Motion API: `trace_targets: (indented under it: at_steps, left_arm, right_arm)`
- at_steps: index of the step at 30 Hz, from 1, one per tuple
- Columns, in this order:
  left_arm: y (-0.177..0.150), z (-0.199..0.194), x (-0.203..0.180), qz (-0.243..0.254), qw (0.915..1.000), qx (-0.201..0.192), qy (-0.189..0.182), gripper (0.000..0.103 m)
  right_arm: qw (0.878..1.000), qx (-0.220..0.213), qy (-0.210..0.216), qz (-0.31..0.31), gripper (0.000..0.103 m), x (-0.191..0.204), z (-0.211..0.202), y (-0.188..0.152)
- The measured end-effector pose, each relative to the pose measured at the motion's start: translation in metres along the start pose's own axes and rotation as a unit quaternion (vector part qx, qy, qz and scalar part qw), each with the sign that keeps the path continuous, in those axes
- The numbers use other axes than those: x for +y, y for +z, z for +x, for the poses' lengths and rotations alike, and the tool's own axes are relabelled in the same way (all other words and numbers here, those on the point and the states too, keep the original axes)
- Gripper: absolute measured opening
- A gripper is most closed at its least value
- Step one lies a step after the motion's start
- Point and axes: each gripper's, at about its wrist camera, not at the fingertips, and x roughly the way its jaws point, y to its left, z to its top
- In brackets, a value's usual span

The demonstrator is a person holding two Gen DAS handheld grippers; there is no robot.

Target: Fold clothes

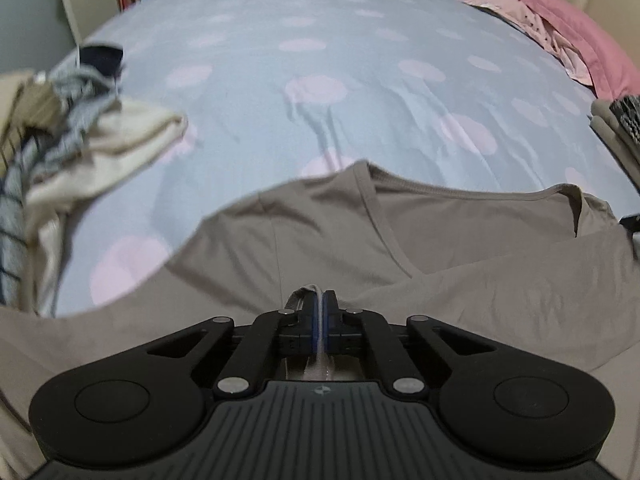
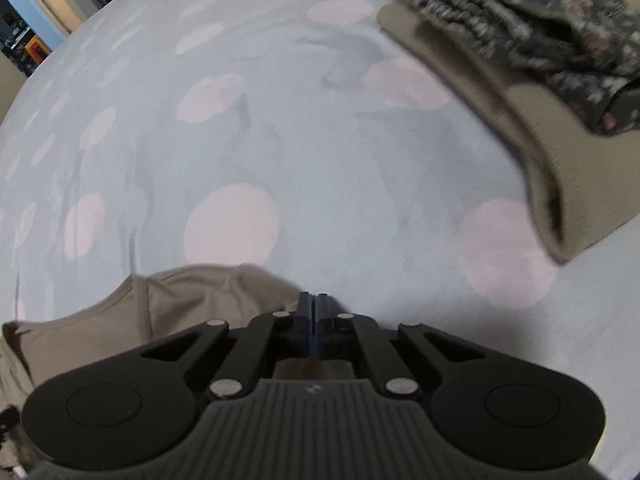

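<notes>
Left wrist view: the left gripper (image 1: 320, 300) is clenched on a fold of the taupe V-neck shirt (image 1: 400, 240) spread on the spotted blue bedsheet (image 1: 320, 60), while the right gripper (image 2: 315, 300) is closed at the shirt's edge.

A taupe V-neck cotton T-shirt (image 1: 460, 248) lies on a pale blue bedsheet with pink polka dots (image 1: 320, 40). The rumpled fabric pillowcase (image 1: 592, 40) is pink, the folded garment (image 2: 500, 20) dark and speckled.
</notes>
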Motion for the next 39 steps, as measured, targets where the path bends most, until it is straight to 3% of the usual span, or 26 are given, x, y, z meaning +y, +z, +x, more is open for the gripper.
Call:
trace_targets:
  at_steps: [4,9,12,14,18,20,27,33,39]
  left_arm:
    - [0.002,0.002,0.002,0.003,0.9999,-0.002,0.013,0.0]
    - [0.001,0.003,0.007,-0.003,1.0,0.001,0.002,0.002]
    - [0.001,-0.002,0.008,-0.001,1.0,-0.005,-0.003,0.014]
    - [0.001,-0.008,0.008,-0.002,0.9999,-0.01,0.0,0.016]
    - [-0.002,-0.025,0.009,-0.003,0.9997,-0.024,-0.001,0.016]
    - [-0.006,-0.035,0.007,0.003,0.9994,-0.032,-0.006,0.017]
    - [-0.024,-0.068,0.004,0.031,0.9983,-0.05,0.001,0.017]
    - [-0.041,-0.091,0.01,0.03,0.9992,-0.027,0.002,0.017]
    - [-0.067,-0.113,0.015,0.047,0.9982,-0.028,0.025,0.019]
  right_arm:
    - [0.998,-0.023,-0.012,0.051,0.0,-0.014,-0.007,0.008]
    - [0.998,-0.041,-0.023,0.036,0.003,-0.013,-0.013,0.01]
    - [0.998,-0.045,-0.025,0.03,0.005,-0.015,-0.021,0.01]
    - [0.998,-0.044,-0.025,0.027,0.005,-0.017,-0.028,0.009]
    - [1.0,-0.006,-0.02,-0.001,0.024,-0.02,-0.043,0.0]
    - [0.999,0.014,-0.015,-0.039,0.024,-0.019,-0.051,-0.01]
    - [0.991,0.009,0.01,-0.132,0.029,-0.033,-0.094,-0.062]
    - [0.99,-0.016,0.038,-0.131,0.038,-0.033,-0.126,-0.095]
    - [0.989,-0.025,0.07,-0.131,0.048,-0.008,-0.143,-0.131]
